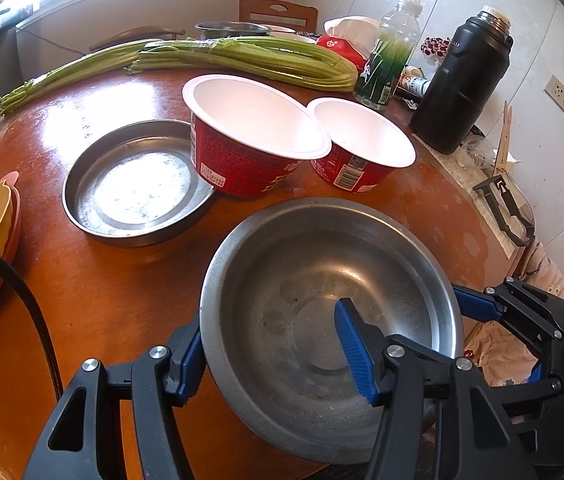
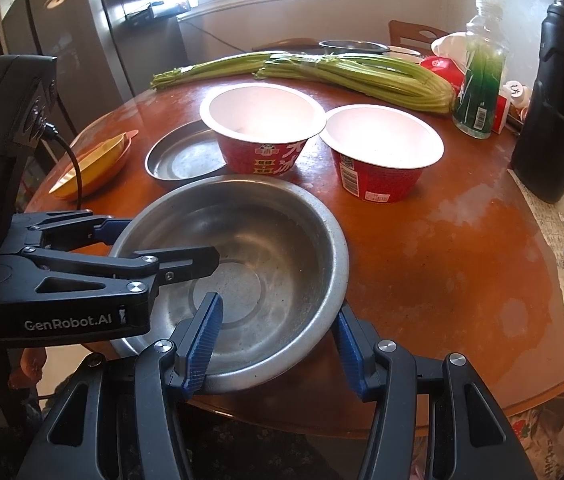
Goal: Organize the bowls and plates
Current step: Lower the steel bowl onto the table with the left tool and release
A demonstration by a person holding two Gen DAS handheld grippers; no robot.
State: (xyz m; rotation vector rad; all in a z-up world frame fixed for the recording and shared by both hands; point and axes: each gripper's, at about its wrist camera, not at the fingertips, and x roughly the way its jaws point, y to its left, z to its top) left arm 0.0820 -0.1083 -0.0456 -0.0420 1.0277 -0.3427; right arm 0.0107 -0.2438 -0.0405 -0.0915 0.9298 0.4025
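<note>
Left wrist view showed a round reddish-brown wooden table [image 1: 94,292] carrying the items under inspection. The largest was a wide, dull stainless-steel bowl [image 1: 313,280], sitting at the near edge of the table and overhanging it slightly. Both grippers straddled its rim. The left gripper [image 1: 274,360] had one blue pad outside the wall and the other inside the basin, jaws closed narrowly on the rim. The right gripper [image 2: 278,344] gripped the nearest rim likewise, one pad inside and one outside, pressed against the metal.

Beyond the bowl lay a shallow round steel plate [image 1: 138,188], flat on the table. A large red paper bowl with a white interior [image 1: 254,136] stood upright, its base overlapping the plate's right edge. A smaller red paper bowl of the same kind [image 1: 361,148] stood just beside it, the rims touching in this view.

At the left edge rested a stack of yellow and orange plastic dishes [image 2: 98,160]. Bundled green celery stalks [image 1: 242,58], a clear plastic bottle [image 1: 393,52] and a black flask [image 1: 461,84] occupied the far side.
</note>
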